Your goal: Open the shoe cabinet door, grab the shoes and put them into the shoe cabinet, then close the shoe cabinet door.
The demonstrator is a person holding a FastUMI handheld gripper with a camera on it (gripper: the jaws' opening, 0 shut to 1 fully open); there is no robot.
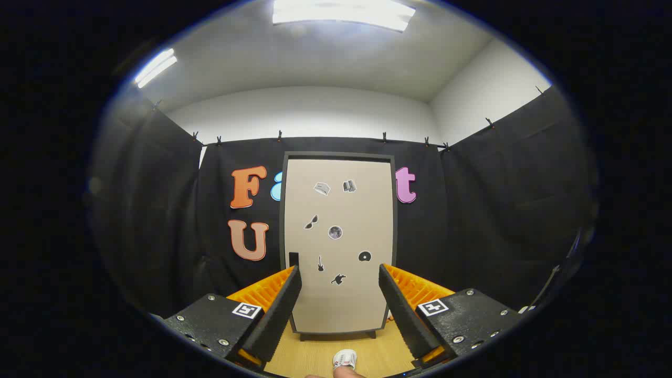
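The shoe cabinet point(339, 199) stands upright against the back wall, a tall beige door in a dark frame with several small stickers on it. The door is closed, and a small dark handle point(293, 259) sits at its left edge, just above my left fingertip. My gripper point(339, 278) is open, its fingers spread wide with nothing between them, pointing at the lower half of the door from some distance. A white shoe point(345, 359) lies on the wooden floor below and between the fingers, partly cut off. A fingertip of a person's hand point(344, 371) shows just under the shoe.
The wooden floor point(315, 354) runs from the fingers up to the cabinet's base. Black cloth walls close the booth at the left, back and right. A dark stand or frame point(551, 286) leans at the right wall.
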